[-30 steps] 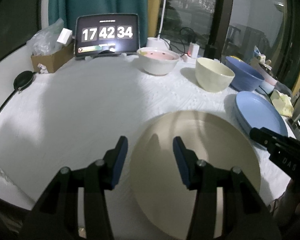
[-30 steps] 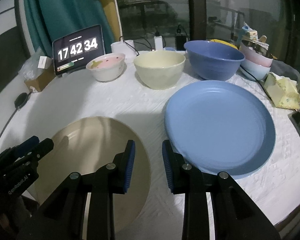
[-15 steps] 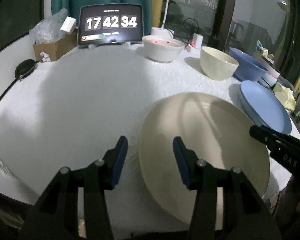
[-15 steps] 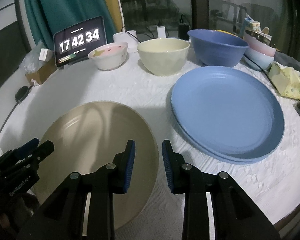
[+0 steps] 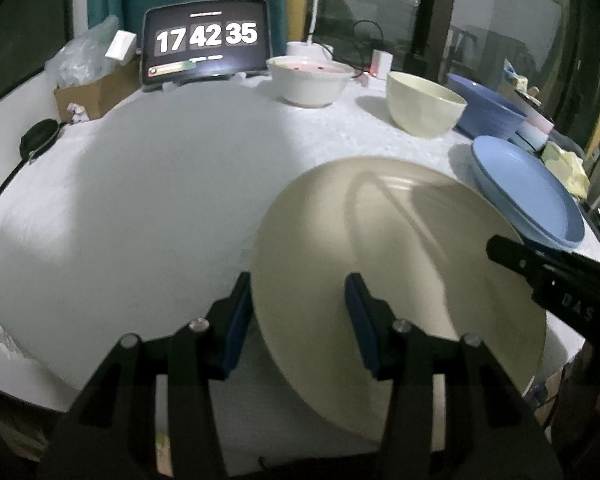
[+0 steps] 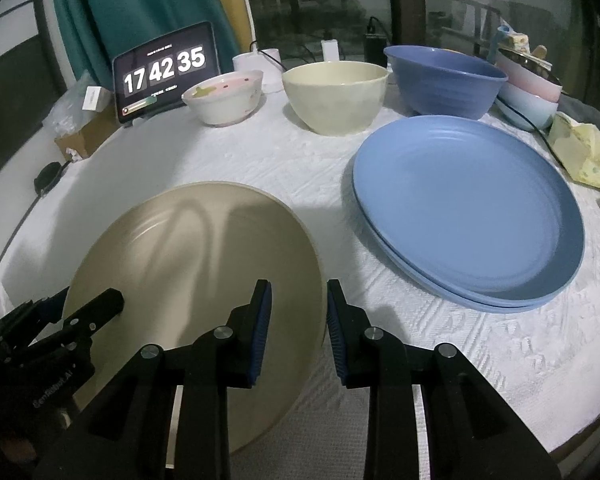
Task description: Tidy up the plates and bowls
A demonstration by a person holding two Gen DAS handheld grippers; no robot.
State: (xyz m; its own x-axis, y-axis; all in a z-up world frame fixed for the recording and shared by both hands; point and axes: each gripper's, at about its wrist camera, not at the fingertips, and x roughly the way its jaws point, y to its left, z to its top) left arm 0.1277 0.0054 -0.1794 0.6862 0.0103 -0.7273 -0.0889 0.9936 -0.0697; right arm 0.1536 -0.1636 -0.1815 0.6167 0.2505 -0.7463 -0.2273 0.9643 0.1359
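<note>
White textured cloth covers the desk [image 6: 260, 160], and my beige plate [image 6: 188, 280] sits at the near edge, left of the blue plates [image 6: 468, 208]. Left hand-held gripper [image 5: 298, 308] is partly open, straddling its left rim; right hand-held gripper [image 6: 298, 320] is narrower, straddling the right rim, neither squeezing yet. Looks stiff, slick and breakable, so I'd pinch the rim.

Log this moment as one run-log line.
left tongs: open, straddling beige plate rim | right tongs: open, straddling opposite rim | plate: on tablecloth | blue plates: stacked
</note>
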